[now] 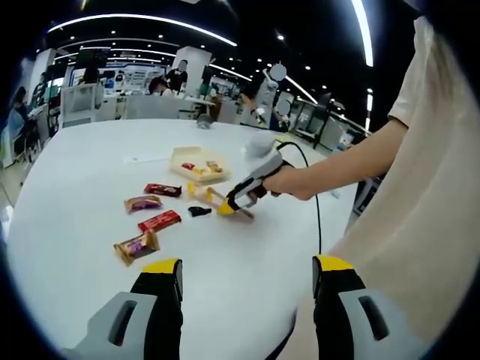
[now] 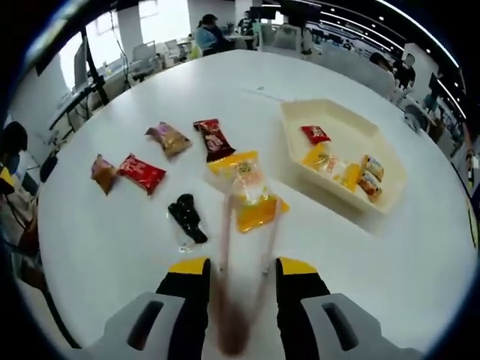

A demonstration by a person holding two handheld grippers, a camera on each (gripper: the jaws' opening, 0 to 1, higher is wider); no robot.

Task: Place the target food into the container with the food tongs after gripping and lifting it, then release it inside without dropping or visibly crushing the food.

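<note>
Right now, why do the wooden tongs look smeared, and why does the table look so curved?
Right gripper view: the wooden tongs are motion-blurred near the right tool, while the yellow snack packet and cream plastic tray stay fairly sharp. Left gripper view: the fisheye lens bends the white round table, and ceiling light strips glare overhead.

Right gripper (image 2: 241, 264) jaws clamp tongs (image 2: 244, 292); tong tips around yellow packet (image 2: 250, 196) beside tray (image 2: 390, 191).

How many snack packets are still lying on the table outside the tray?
6: brown, red, tan, dark red, black, yellow at the tongs. Tray holds others.
</note>
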